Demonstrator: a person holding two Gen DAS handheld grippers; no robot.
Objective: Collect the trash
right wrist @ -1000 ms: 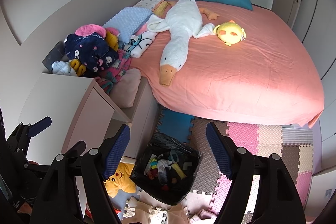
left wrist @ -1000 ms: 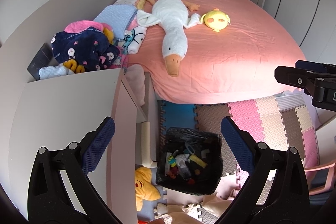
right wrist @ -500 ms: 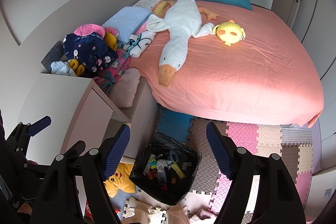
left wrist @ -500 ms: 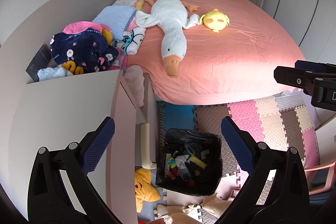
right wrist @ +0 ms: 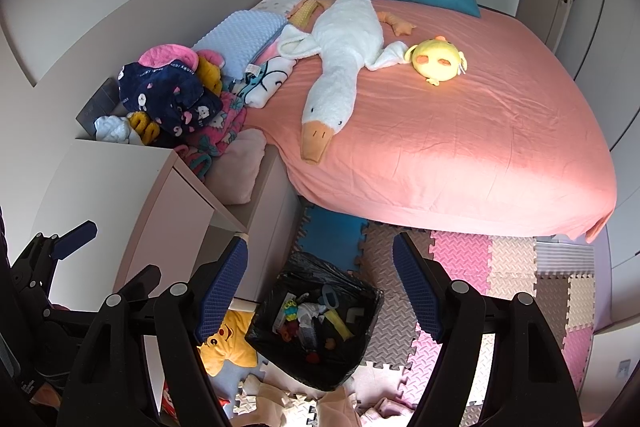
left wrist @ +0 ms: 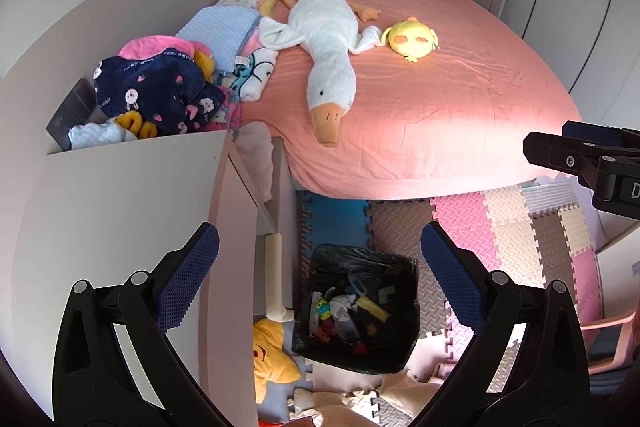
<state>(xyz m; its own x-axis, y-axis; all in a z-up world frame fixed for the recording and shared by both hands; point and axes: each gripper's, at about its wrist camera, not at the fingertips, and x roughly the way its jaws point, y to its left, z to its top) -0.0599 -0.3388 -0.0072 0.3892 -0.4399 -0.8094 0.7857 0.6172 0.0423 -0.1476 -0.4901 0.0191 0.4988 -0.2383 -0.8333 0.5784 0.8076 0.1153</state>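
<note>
Bin point(left wrist: 356, 311) sits below & btwn open tongs point(left wrist: 320, 255).

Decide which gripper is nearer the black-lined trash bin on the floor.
Neither clearly: left gripper and right gripper both hover open above the trash bin, side by side.

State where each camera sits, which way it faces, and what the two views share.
Left wrist: on the left gripper, looking down past its open fingers at the bin, mats and bed; the right gripper's tip shows at right.
Right wrist: on the right gripper, fingers open, same downward look; the left gripper shows at lower left.
Shared: bin, bed, goose, cabinet.
</note>
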